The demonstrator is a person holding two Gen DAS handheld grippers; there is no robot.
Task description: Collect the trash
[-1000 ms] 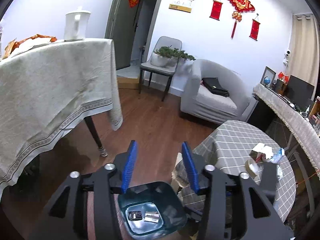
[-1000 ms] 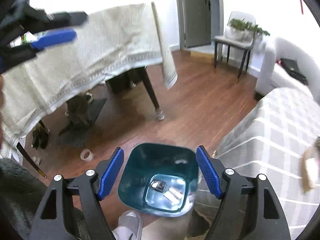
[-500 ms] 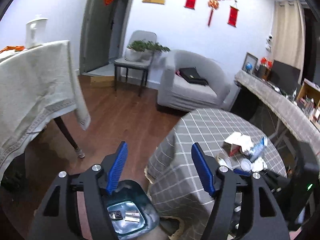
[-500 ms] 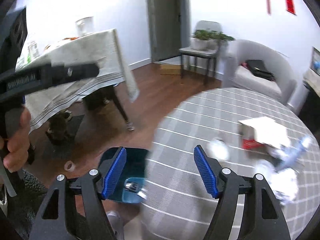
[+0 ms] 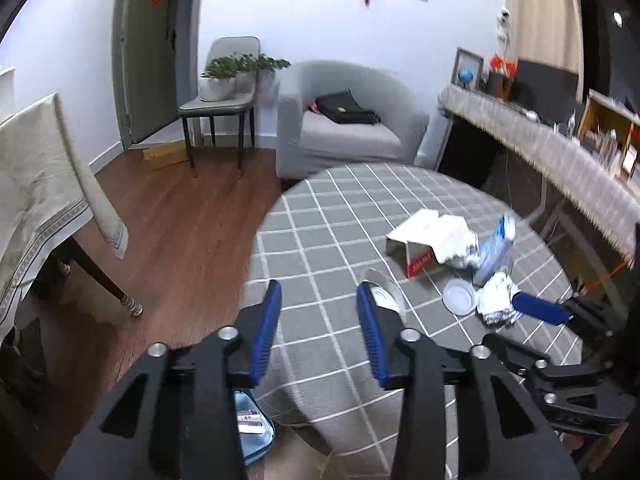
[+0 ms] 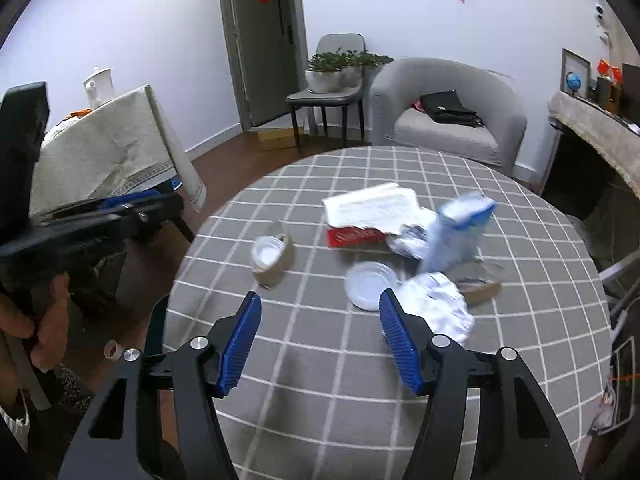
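Both grippers spread, empty, over the table (image 6: pixel 320 360).
Right gripper (image 6: pixel 320 312) and left gripper (image 5: pixel 318 298) hover; crumpled paper (image 6: pixel 438 312) just beside the plastic lid (image 6: pixel 370 285) looks light, soft — pinch its bulk.

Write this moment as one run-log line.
left gripper: open, empty | right gripper: open, empty | trash: on table | bin: beside table

Checked round table (image 6: pixel 320 360) (grey), carton (image 6: pixel 372 216), tape roll (image 6: pixel 270 256), lid (image 6: pixel 370 285)
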